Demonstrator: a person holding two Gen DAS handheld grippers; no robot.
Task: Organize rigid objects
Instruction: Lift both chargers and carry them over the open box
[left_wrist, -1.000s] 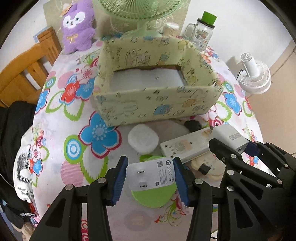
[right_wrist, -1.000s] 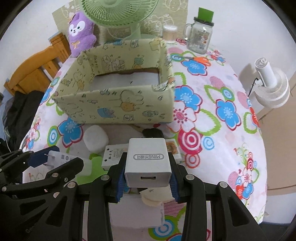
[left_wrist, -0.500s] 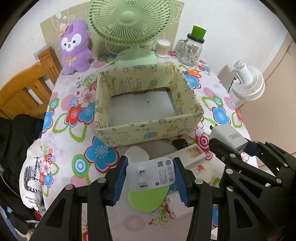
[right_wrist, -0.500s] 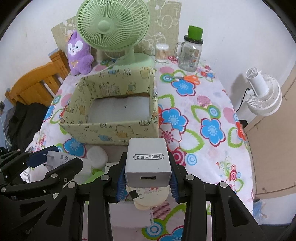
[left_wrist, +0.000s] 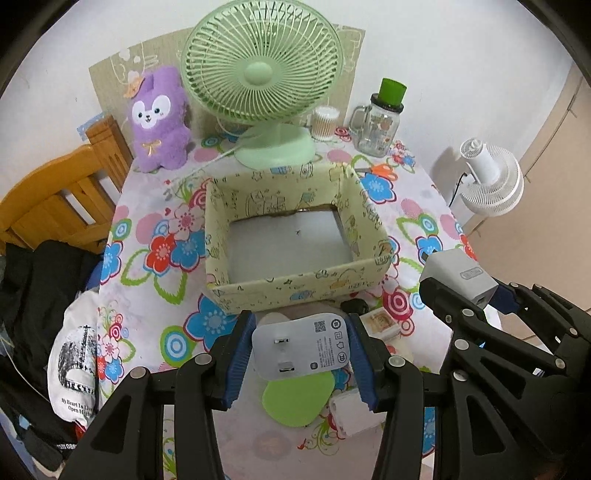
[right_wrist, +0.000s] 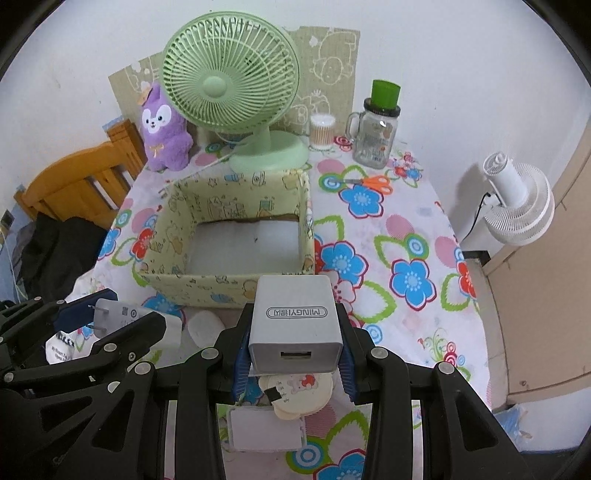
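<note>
My left gripper (left_wrist: 301, 350) is shut on a white wall charger (left_wrist: 301, 349) with folding prongs, held above the table in front of the box. My right gripper (right_wrist: 293, 328) is shut on a silver MINGYI charger cube (right_wrist: 293, 325); it also shows at the right of the left wrist view (left_wrist: 458, 275). The pale yellow patterned box (left_wrist: 295, 286) (right_wrist: 207, 284) stands open and empty ahead of both grippers. Below them lie a green disc (left_wrist: 297, 400), a white round pad (right_wrist: 205, 326), a small cartoon pouch (right_wrist: 295, 395) and a white block (right_wrist: 264, 430).
A green desk fan (left_wrist: 262, 70) stands behind the box, with a purple plush (left_wrist: 159, 118), a cotton swab tub (left_wrist: 325, 123) and a glass mug jar (left_wrist: 378, 120). Orange scissors (right_wrist: 373, 182) lie at the far right. A wooden chair (left_wrist: 55, 195) and a white floor fan (left_wrist: 491, 184) flank the table.
Both grippers have risen and pulled back with their chargers. The box and the loose items on the table now sit farther below and ahead.
</note>
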